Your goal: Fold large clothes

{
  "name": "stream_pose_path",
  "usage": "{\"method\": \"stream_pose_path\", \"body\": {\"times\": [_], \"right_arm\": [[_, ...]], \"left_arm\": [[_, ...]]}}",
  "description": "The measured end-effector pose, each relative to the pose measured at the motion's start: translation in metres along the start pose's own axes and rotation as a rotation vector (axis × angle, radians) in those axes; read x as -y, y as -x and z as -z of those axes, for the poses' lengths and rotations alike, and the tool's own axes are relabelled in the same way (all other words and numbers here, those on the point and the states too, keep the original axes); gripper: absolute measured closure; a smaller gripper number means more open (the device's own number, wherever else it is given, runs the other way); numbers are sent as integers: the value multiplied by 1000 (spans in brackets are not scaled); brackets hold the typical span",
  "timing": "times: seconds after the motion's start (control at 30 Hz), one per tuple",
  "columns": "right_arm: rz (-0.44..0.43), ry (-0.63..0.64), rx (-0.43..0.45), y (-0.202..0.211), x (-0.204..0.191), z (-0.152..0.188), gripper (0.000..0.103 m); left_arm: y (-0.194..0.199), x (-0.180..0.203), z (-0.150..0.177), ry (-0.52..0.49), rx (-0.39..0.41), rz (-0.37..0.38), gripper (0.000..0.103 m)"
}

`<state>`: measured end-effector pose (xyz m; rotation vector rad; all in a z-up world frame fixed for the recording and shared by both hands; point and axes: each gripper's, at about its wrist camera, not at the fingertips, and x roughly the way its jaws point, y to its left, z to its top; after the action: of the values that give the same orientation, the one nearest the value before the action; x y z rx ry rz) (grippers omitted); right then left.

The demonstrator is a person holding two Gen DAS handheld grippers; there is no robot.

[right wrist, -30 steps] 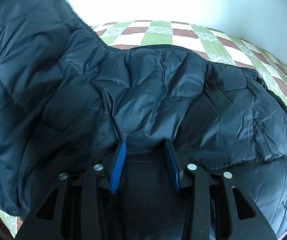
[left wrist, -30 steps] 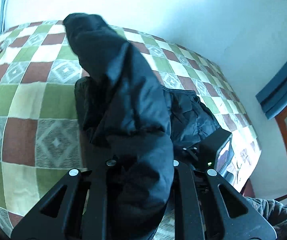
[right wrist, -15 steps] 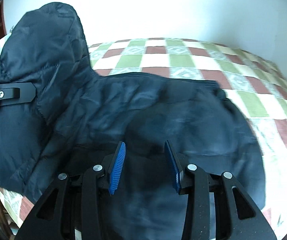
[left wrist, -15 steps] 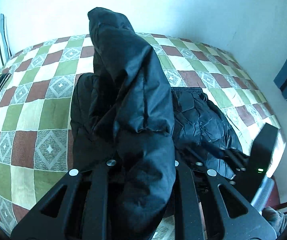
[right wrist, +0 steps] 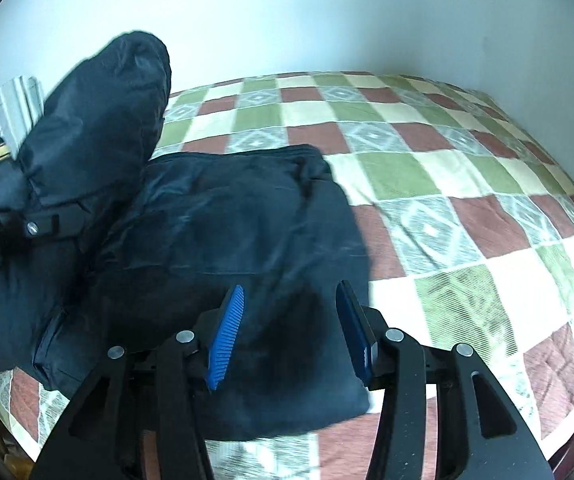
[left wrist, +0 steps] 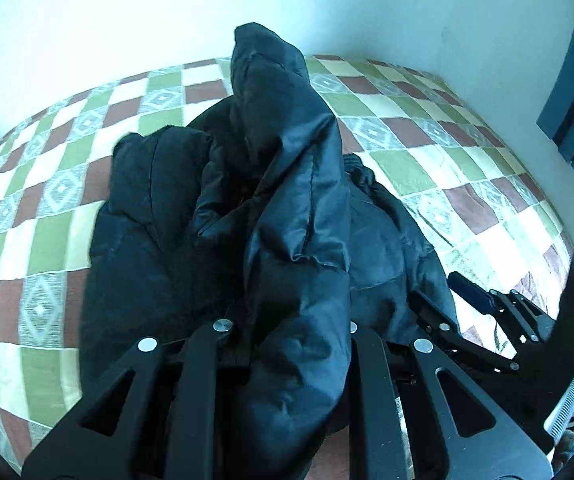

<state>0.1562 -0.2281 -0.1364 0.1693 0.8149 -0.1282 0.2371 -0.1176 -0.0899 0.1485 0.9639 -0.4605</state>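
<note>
The black puffer jacket (right wrist: pixel 247 220) is lying on the checkered bed (right wrist: pixel 467 184), a bulky fold of it rising out of the left claw (left wrist: pixel 291 344), which is clamping it narrowly. The right claw (right wrist: pixel 291 328) is opening, its blue pads (right wrist: pixel 227 332) straddling the jacket's near edge without pressing it.

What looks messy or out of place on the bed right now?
The black puffer jacket is only half folded: one bulky part stands bunched in the left gripper while the rest lies flat on the checked quilt. The right gripper is opening over that flat part. No damage shows.
</note>
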Motion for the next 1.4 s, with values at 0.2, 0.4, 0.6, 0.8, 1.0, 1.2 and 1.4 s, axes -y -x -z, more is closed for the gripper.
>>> {"method": "stream_pose_path", "body": {"times": [0.2,0.4,0.6,0.8,1.0,1.2,1.4], "right_arm": [[29,-34,-15,3,31,9,54],[56,-63,-46,-3,57,17,54],[69,-91,-60,-4,75,21,54],[76,-90,-59,0,75,23,54],[84,-84,-66,2,74,24,54],[105,-82,-46,12,75,18,46],[108,-76,-11,29,73,7,46]], "left_arm": [[-35,44,0,-24,-38,23,87],[-67,70,8,-25,-53,22,87],[-75,79,14,-52,-38,-13,87],[-70,78,15,-60,-27,-24,86],[-66,81,16,-71,-14,-32,83],[-47,85,14,-67,24,-13,70],[-1,84,14,-57,98,52,60]]}}
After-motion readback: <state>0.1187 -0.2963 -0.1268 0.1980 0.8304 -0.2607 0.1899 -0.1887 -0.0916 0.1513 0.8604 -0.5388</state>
